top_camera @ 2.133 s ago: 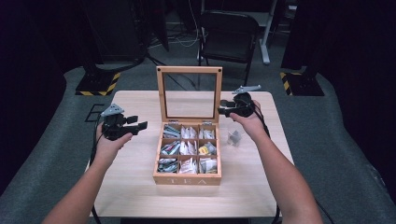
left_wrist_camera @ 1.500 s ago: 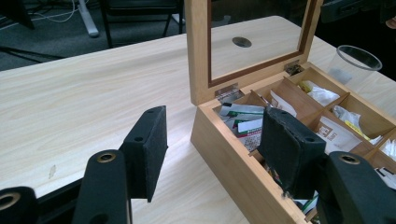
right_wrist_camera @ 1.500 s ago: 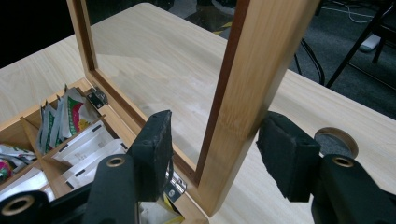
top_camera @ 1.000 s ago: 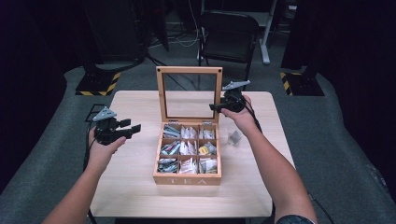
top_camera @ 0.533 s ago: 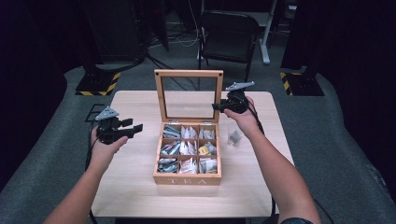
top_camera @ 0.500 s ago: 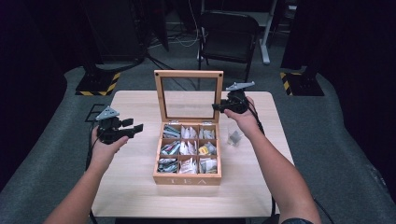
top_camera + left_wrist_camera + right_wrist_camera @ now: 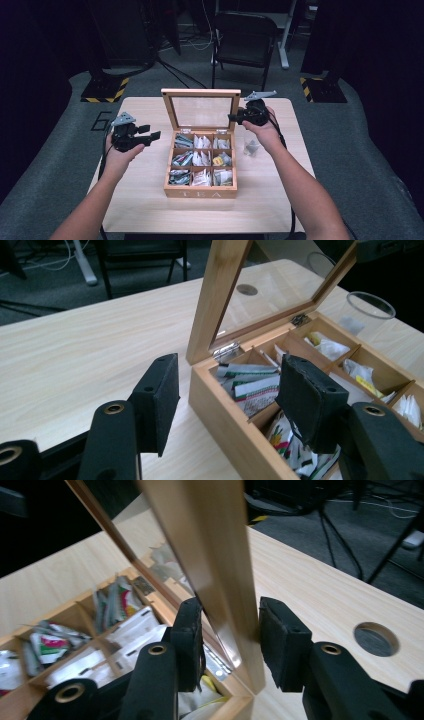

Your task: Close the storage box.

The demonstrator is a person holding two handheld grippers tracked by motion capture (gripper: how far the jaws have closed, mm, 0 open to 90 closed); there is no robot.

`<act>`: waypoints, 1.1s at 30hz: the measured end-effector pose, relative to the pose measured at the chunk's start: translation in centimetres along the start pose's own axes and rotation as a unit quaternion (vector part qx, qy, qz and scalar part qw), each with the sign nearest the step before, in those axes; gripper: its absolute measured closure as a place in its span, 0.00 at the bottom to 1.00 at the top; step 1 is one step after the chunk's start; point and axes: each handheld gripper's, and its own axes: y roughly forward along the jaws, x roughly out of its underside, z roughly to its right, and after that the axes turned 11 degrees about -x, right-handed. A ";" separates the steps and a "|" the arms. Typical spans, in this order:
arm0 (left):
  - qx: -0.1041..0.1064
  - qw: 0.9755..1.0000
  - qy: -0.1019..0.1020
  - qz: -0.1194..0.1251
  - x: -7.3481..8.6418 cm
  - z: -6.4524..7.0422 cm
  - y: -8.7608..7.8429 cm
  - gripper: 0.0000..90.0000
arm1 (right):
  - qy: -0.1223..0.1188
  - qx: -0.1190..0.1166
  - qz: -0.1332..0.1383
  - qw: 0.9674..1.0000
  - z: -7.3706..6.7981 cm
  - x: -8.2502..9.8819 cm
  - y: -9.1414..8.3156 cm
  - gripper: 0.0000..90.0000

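Lid (image 7: 220, 570) edge sits btwn right gripper (image 7: 227, 630) jaws, just closing, gaps either side.

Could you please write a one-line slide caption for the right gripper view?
Right hand-held gripper straddling the wooden edge of the tea box's raised glass lid.

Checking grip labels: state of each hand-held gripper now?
Left hand-held gripper: open, empty, beside the wooden tea box.
Right hand-held gripper: jaws just closing around the glass-paned wooden lid, small gaps visible.
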 end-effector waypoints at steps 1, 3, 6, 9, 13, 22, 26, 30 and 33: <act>0.000 1.000 0.001 0.001 -0.1 0.2 0.2 0.47 | -0.006 -0.003 -0.001 1.000 -0.1 0.0 0.0 0.68; 0.003 1.000 0.005 0.000 -0.3 0.4 0.4 0.47 | -0.007 -0.002 -0.006 1.000 -0.4 0.1 -0.1 0.68; 0.008 1.000 0.006 0.001 -0.7 0.8 0.8 0.47 | -0.014 -0.008 -0.010 1.000 -0.5 0.1 -0.2 0.67; 0.012 1.000 0.013 0.003 -1.1 1.1 1.1 0.47 | -0.013 -0.009 -0.010 1.000 -0.7 0.4 -0.3 0.66; 0.017 1.000 0.017 0.004 -1.5 1.5 1.4 0.48 | -0.013 -0.013 -0.009 1.000 -0.8 0.7 -0.3 0.65; 0.017 0.999 0.035 0.011 -2.4 2.1 1.8 0.51 | -0.023 -0.009 -0.022 0.999 -1.6 1.0 -0.5 0.63; 0.018 0.999 0.040 0.020 -2.8 2.5 1.8 0.54 | -0.024 -0.009 -0.025 0.999 -1.8 1.1 -0.5 0.62; 0.015 0.999 0.045 0.024 -3.0 2.7 1.9 0.57 | -0.030 -0.008 -0.028 0.999 -1.8 1.1 -0.5 0.62; 0.015 0.999 0.045 0.028 -3.1 2.6 1.8 0.61 | -0.033 -0.008 -0.032 0.999 -2.0 1.1 -0.5 0.61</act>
